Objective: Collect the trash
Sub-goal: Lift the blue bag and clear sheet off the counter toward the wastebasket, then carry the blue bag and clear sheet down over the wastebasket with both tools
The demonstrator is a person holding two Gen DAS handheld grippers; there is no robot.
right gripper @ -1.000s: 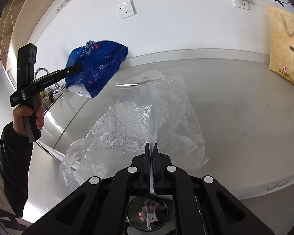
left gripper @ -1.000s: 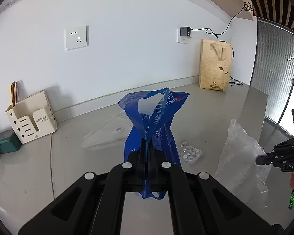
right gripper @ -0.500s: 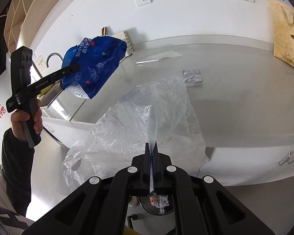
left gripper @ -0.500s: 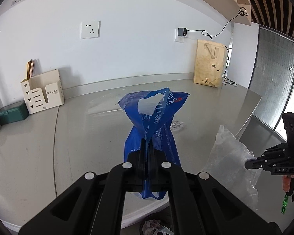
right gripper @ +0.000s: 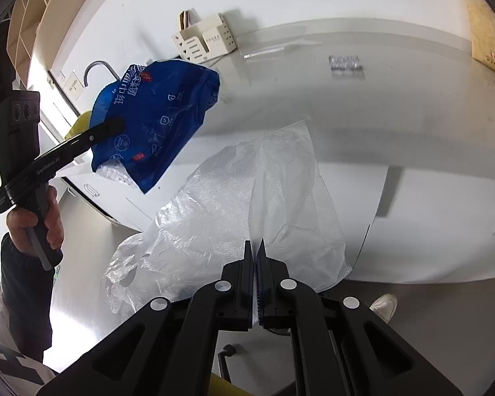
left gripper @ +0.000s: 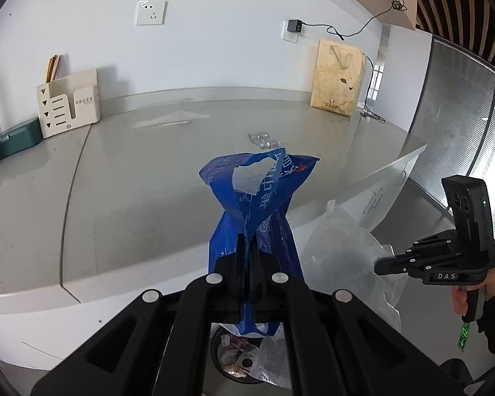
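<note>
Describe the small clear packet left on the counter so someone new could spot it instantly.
Start at the long grey counter under the white wall. Between the cream desk organiser on its left and the tan paper bag at its far right end, the blister pack lies flat in open space. It is small, clear and bubbled, unlike the thin flat clear sheet lying nearer the wall.

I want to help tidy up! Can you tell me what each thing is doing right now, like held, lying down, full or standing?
Crumpled blue plastic bag: pinched in left claw, hanging in air.
Clear thin plastic bag: pinched in right claw, hanging.
Round dark trash bin: on the floor, open, trash inside.
Clear blister pack: lying on the grey counter.
Tan paper bag: standing upright.
</note>
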